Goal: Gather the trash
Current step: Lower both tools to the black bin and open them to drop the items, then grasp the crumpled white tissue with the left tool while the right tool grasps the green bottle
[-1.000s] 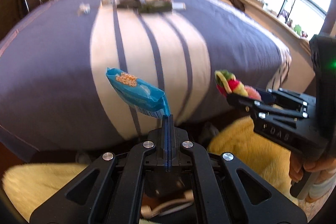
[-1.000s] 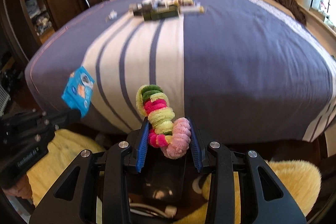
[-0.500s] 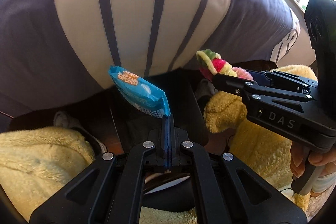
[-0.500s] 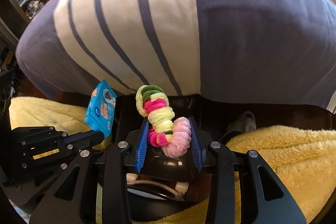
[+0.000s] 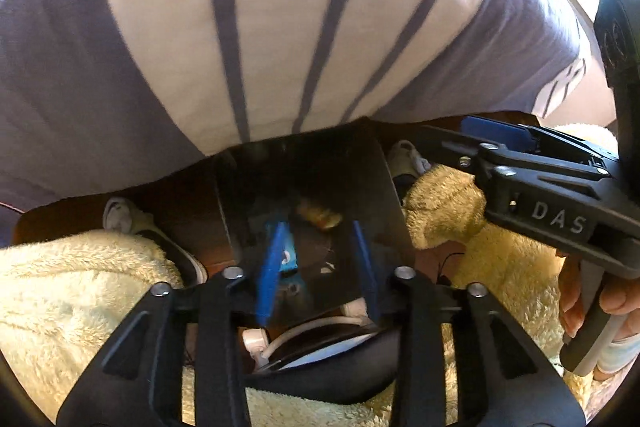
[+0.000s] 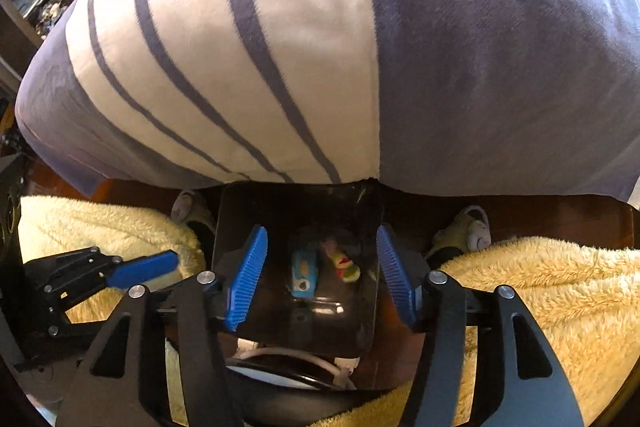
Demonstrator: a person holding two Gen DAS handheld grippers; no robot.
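A small glossy blue snack wrapper (image 6: 303,271) and a fuzzy coil of pink, yellow and green pipe cleaners (image 6: 343,263) lie side by side at the bottom of a dark, shiny, square-mouthed plastic bin (image 6: 240,211). The bin stands on the floor against the foot of a bed, flanked by fluffy pale-yellow fleece (image 6: 540,287). Directly above the bin's mouth hangs the right gripper (image 6: 320,275), its 2 ribbed blue pads (image 6: 244,279) spread apart and nothing between them; the jaws have just been opening. The left gripper (image 5: 316,259) also points down into the bin, its jaws likewise just opened and empty, with the wrapper (image 5: 289,259) visible below. Behind the bin, a soft bedspread (image 6: 480,47) drapes down, slate-purple with a cream panel crossed by narrow purple stripes.
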